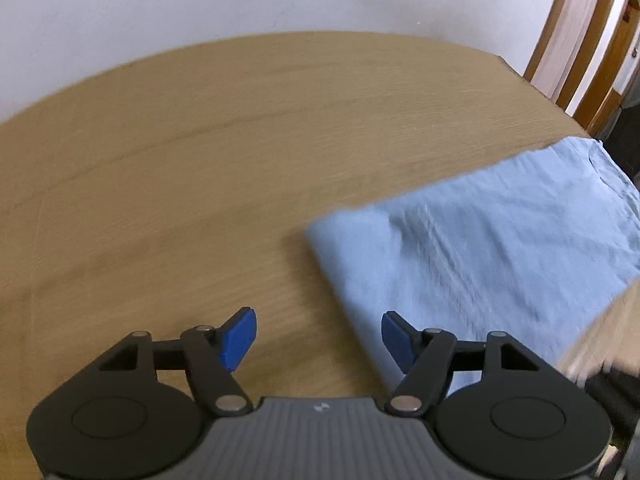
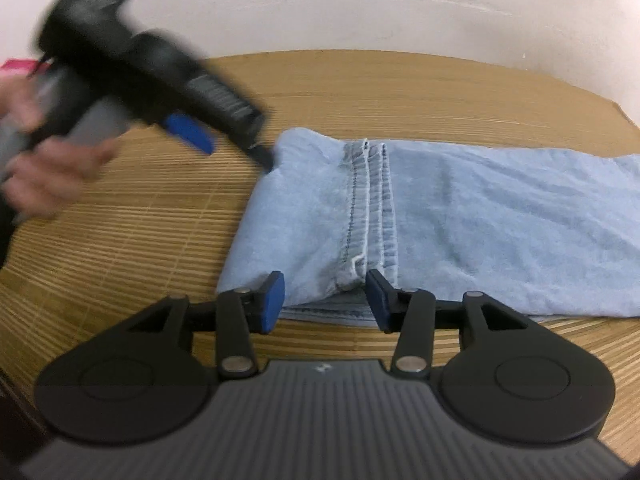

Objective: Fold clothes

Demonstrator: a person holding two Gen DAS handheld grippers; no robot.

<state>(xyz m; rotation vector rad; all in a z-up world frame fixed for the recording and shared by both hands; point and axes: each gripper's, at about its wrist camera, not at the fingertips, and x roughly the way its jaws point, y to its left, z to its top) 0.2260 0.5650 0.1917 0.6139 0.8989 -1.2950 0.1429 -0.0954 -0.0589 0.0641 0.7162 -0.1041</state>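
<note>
Folding pale-blue denim garment (image 2: 440, 216) on a wooden tabletop (image 1: 180, 160)
No readable writing — white wall (image 1: 200, 0) behind; left gripper (image 1: 318, 340) and right gripper (image 2: 325, 296) fingers spread, gripping nothing.

Left gripper (image 1: 318, 340): 2 blue-padded fingers (image 1: 240, 338) spread wide, nothing between them, pointed steeply downward. Seen blurred from the right wrist view, gripped at its handle by a person's hand (image 2: 48, 176). Right gripper (image 2: 325, 300): jaws partly apart, 2 blue pads (image 2: 274, 300) not pressing on anything, angled downward.
</note>
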